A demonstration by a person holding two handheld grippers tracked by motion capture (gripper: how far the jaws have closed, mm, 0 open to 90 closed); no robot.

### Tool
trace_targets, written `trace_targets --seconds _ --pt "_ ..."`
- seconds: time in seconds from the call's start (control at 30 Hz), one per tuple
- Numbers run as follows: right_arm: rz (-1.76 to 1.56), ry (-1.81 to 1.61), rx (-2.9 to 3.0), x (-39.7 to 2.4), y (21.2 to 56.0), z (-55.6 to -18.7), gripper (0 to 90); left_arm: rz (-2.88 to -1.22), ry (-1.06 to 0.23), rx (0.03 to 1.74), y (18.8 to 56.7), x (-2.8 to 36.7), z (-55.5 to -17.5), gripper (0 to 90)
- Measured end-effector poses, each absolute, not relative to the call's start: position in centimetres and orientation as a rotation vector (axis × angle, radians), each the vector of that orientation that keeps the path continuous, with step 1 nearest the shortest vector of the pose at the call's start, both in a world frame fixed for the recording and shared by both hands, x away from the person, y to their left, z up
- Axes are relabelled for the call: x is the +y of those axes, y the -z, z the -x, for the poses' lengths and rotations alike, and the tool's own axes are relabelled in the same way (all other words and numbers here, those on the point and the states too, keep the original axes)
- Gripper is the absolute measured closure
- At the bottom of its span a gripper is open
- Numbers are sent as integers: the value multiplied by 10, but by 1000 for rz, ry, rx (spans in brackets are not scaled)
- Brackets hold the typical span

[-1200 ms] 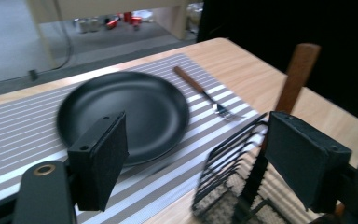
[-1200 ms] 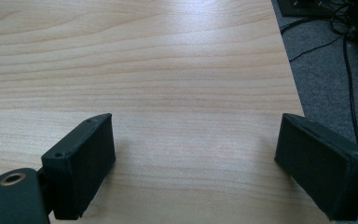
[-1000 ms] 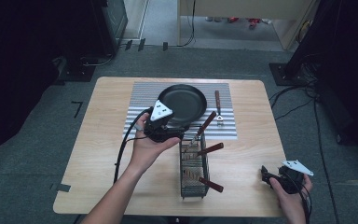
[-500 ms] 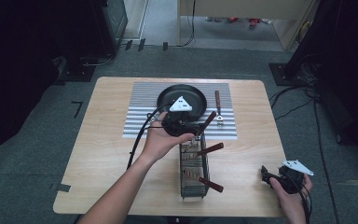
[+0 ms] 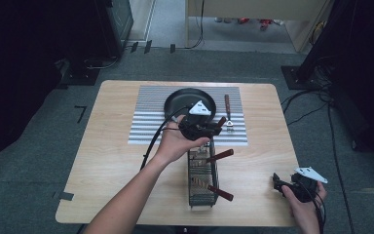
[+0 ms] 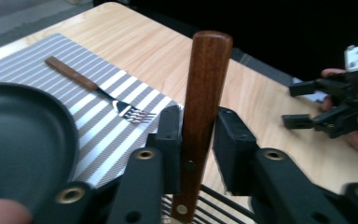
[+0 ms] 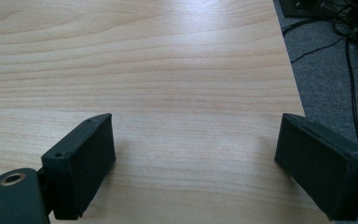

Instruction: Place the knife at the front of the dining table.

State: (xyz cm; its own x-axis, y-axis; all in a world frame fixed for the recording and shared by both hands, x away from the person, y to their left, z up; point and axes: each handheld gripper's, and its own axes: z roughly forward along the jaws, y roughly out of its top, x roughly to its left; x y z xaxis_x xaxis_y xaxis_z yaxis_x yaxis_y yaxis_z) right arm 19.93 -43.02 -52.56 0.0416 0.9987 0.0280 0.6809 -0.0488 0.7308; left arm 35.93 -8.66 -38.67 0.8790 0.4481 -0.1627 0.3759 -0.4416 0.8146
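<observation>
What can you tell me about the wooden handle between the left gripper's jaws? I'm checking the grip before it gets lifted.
The wooden handle is reddish-brown, smooth and glossy, with a rounded top end and two metal rivets low on its face. It stands nearly upright, leaning slightly, between the jaws of the left gripper. One jaw pad lies against it; the other looks a sliver off. Its lower end drops into the black wire basket, so whatever blade or head it carries is hidden.

We are looking at a pale, smooth wood-grain table [image 7: 177, 60], a ribbed grey-and-white mat [image 6: 102, 135], a matt black pan [image 6: 18, 144], a shiny metal fork [image 6: 130, 111] with a brown wooden grip, a riveted, satin-polished wooden handle [image 6: 203, 107], and matt black plastic jaws.
</observation>
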Motion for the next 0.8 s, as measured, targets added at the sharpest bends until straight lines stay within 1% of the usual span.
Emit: trace_targets --seconds 0.23,0.8 --pt "-1786 -765 1693 -430 526 -199 114 -2090 -159 562 382 -80 -355 761" --pt "-1786 -765 1692 -430 526 -199 114 -2012 -216 562 377 -48 -344 766"
